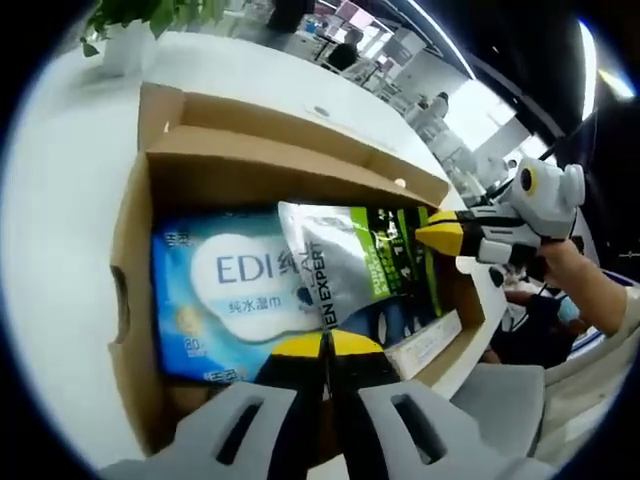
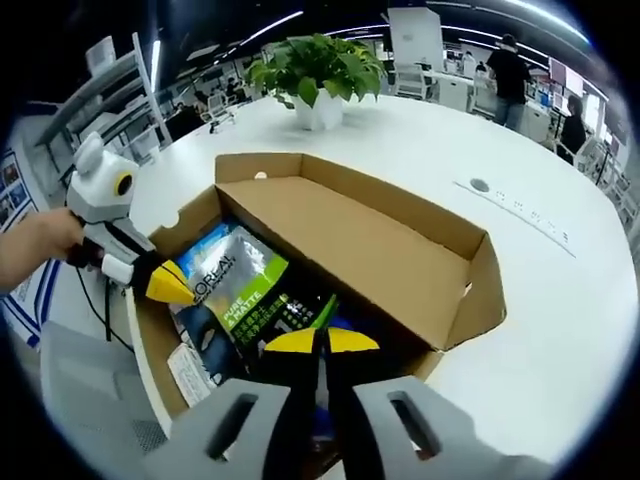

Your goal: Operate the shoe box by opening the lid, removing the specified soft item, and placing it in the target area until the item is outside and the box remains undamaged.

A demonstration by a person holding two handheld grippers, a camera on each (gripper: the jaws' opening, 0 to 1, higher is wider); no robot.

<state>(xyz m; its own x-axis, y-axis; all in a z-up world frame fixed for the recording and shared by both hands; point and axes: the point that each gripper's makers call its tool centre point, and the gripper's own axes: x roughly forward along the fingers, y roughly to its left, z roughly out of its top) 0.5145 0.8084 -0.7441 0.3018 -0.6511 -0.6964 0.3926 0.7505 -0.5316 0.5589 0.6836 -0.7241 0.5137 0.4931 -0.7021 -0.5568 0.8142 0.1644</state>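
Yellow-tipped jaws of the left gripper stood pressed together, with nothing between them, at the near edge of the silver pouch with green print that lay inside the open shoe box. Under the pouch, and reaching past it toward one end of the box, lay a blue pack of wet wipes. In the right gripper view, the right gripper likewise had its jaws closed on nothing, hovering over the same pouch and the box, whose brown cardboard lid stood folded back upright behind the contents. A strip of white paper lay along the box's inner wall next to the pouch. The box sat on a white round table, near its edge, and a potted green plant in a white pot stood well apart from it on the far side. Beyond the table were office desks and people.
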